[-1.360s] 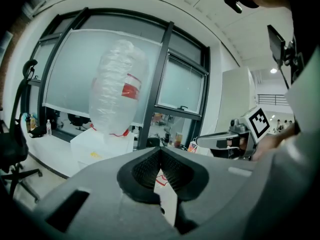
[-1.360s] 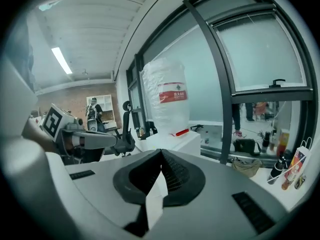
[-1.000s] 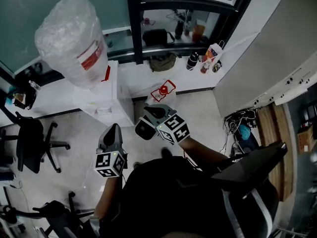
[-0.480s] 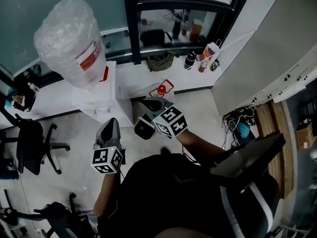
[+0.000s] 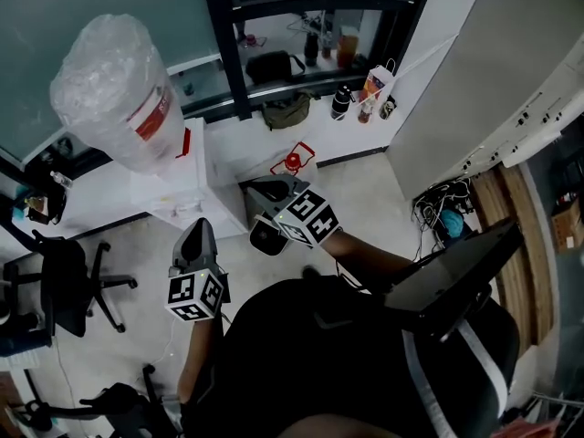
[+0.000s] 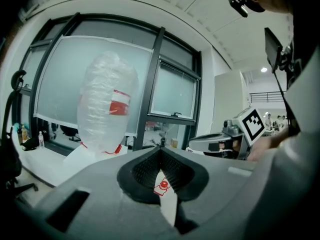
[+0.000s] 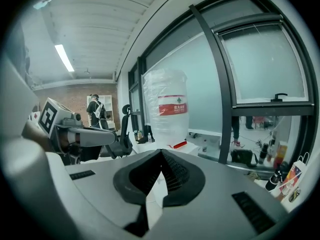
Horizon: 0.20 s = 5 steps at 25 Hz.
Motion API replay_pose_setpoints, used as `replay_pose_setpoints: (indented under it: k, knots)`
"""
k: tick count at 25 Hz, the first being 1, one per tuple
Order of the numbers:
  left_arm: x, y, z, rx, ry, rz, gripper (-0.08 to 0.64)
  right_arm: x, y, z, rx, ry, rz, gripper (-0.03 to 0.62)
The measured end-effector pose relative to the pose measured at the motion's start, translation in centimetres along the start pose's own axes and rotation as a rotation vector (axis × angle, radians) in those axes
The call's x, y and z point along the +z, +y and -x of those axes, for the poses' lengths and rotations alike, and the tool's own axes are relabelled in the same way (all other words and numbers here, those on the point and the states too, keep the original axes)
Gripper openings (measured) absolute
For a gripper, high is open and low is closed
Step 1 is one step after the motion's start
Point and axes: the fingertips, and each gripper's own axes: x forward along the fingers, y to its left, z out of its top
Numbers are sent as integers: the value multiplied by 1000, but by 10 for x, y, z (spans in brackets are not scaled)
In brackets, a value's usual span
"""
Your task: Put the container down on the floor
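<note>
L gripper (image 5: 197,230): jaws together at the tips, nothing between them. Through the gap below the tips only white cabinet and a red floor item (image 5: 293,163) show. R gripper (image 5: 248,187): jaws fully together, also empty. Both are held out in front of the person's torso, well apart from the container.

Container (image 5: 113,88) = large clear water bottle w/ red label band. It sits upside down on top of the white dispenser (image 5: 194,182), not yet touched.
- Long axis approx. vertical, neck end down.
- Surface looks crinkled, prob. film wrap.

Key relation: the bottle lies ahead of and above both grippers.
- L gripper view: bottle left of the jaw line.
- R gripper view: bottle near centre, slightly right.
- So the grippers flank it loosely, L on its left side and R on its right.
- L looks a bit nearer (bottle looms larger in its view), though that is a judgement only.
- Head view: R tips are just beside the dispenser's front-right corner.

Judgement: both sets of jaws would need to part, or the bottle be clamped between the two grippers, before any lift.

Hidden / unclear:
- Neck-to-dispenser seat is masked by the gripper bodies in both gripper views.
- Fill level cannot be told.
- Floor (image 5: 370,210) close in front of the dispenser is partly blocked by the torso.
- An office chair (image 5: 62,279) stands at left.
</note>
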Motion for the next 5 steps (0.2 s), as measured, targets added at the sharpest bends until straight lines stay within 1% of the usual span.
replay_pose_setpoints:
  k: [5]
  knots:
    - [2,-8,-2,-11,6,-10,11,4,-1,8,8,-24,21,7]
